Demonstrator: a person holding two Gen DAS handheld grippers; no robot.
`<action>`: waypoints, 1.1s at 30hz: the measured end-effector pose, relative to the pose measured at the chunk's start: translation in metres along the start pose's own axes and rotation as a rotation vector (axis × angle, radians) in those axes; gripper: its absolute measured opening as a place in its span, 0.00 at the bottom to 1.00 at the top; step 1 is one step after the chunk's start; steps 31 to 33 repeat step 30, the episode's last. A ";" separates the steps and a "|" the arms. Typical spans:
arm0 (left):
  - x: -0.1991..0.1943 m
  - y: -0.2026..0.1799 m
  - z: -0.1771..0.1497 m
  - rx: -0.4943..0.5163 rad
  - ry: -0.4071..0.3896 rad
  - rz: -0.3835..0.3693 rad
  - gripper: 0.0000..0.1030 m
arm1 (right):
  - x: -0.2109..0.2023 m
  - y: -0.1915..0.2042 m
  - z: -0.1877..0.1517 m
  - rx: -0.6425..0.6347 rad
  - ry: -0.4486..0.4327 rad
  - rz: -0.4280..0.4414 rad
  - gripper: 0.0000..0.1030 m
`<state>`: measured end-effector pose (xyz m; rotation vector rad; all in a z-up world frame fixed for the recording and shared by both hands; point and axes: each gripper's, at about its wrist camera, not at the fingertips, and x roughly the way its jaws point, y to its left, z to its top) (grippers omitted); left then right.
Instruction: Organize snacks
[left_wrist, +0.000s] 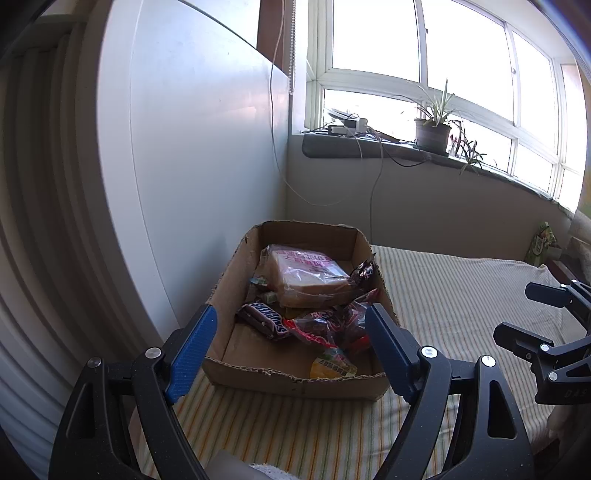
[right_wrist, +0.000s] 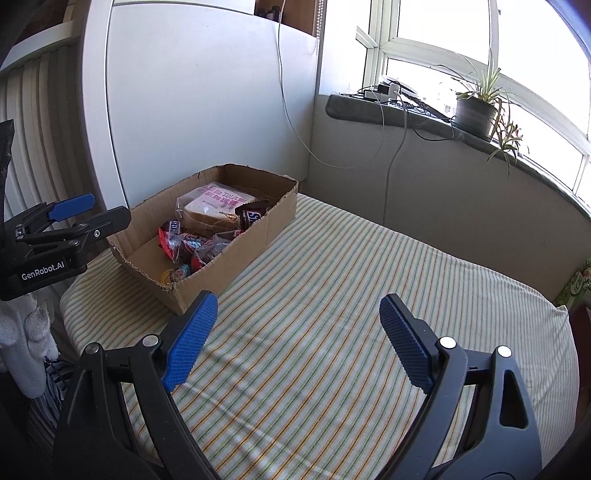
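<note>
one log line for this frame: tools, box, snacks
left tool: open, empty, facing box | right tool: open, empty, over striped cloth | cardboard box: on cloth | snacks: inside box

My corner: tall white panelled wall (right_wrist: 207, 110) at left; grey lower wall (left_wrist: 424, 206) beneath a dark grey window ledge (right_wrist: 399, 114); white-framed multi-pane window (left_wrist: 461, 74), bright daylight; brown potted spider plant (left_wrist: 432, 133) on the ledge; thin white cables (right_wrist: 295, 122) hanging; green-and-orange striped cloth surface (right_wrist: 351, 314).
</note>
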<state>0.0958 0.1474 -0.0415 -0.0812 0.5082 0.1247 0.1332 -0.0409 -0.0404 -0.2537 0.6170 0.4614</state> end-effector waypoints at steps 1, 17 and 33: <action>0.000 0.000 0.000 0.001 0.000 -0.001 0.80 | 0.000 0.000 0.000 0.003 0.001 0.000 0.89; 0.002 0.002 -0.001 0.000 0.004 0.003 0.80 | 0.004 -0.001 -0.004 0.009 0.015 -0.002 0.89; -0.001 0.000 -0.004 0.007 -0.012 0.022 0.80 | 0.006 -0.006 -0.008 0.025 0.021 -0.020 0.89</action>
